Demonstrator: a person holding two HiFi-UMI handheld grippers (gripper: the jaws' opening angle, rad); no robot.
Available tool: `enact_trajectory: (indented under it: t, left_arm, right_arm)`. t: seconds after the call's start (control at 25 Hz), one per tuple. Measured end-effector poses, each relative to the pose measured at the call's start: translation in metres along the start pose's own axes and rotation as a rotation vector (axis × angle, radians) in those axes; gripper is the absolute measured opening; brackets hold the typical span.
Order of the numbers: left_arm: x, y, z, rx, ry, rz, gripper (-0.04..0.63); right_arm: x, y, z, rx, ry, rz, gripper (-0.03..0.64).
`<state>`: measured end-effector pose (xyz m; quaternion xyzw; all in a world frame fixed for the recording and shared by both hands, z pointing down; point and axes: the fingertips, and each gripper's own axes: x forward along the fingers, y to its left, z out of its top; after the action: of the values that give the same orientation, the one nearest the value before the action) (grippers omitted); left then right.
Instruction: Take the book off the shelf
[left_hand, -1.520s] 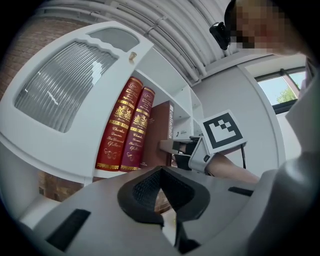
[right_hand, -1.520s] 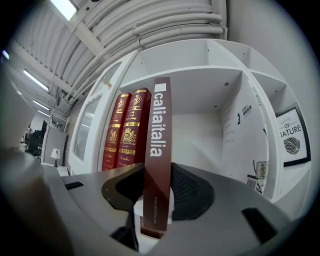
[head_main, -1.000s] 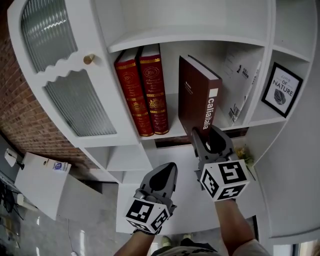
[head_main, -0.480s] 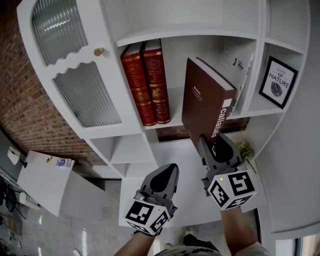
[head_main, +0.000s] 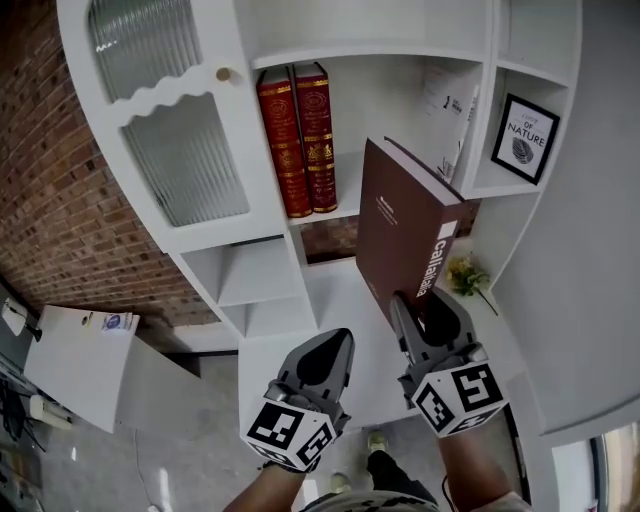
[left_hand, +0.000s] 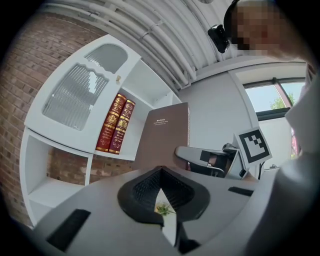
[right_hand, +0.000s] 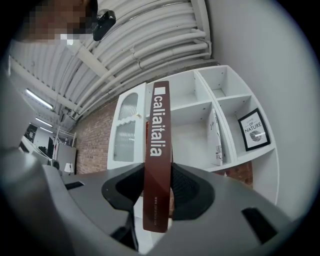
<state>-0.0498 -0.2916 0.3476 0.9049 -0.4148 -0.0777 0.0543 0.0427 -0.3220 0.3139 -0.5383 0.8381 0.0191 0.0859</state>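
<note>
A brown book (head_main: 400, 240) with white lettering on its spine hangs upright in the air in front of the white shelf unit (head_main: 330, 218), clear of its compartment. My right gripper (head_main: 428, 308) is shut on the lower end of the spine (right_hand: 157, 165). The left gripper view shows the book's cover (left_hand: 165, 135) from the side. My left gripper (head_main: 333, 345) is lower and to the left of the book, shut and holding nothing (left_hand: 160, 190). It does not touch the book.
Two red books (head_main: 298, 140) stand in the shelf beside the vacated gap. A ribbed-glass cabinet door (head_main: 185, 160) hangs open at left. White booklets (head_main: 445, 105), a framed print (head_main: 522, 138) and a small plant (head_main: 462, 275) are at right. A brick wall (head_main: 60, 200) lies behind.
The book has come out of the shelf compartment with the right gripper, toward me and a little lower. Both grippers have drawn back from the shelf.
</note>
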Motion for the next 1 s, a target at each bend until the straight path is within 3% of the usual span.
enact_trajectory:
  t: [0.52,1.0]
  left_arm:
    - [-0.065,-0.024,0.005,-0.017,-0.005,-0.052,0.009]
    - [-0.081,-0.028,0.014,0.001,-0.030,-0.054,0.009]
  right_arm:
    - [-0.068,0.056,-0.009,-0.034,0.010,-0.036,0.149]
    - [-0.078,0.072,-0.002,-0.027,-0.012,-0.034,0.147]
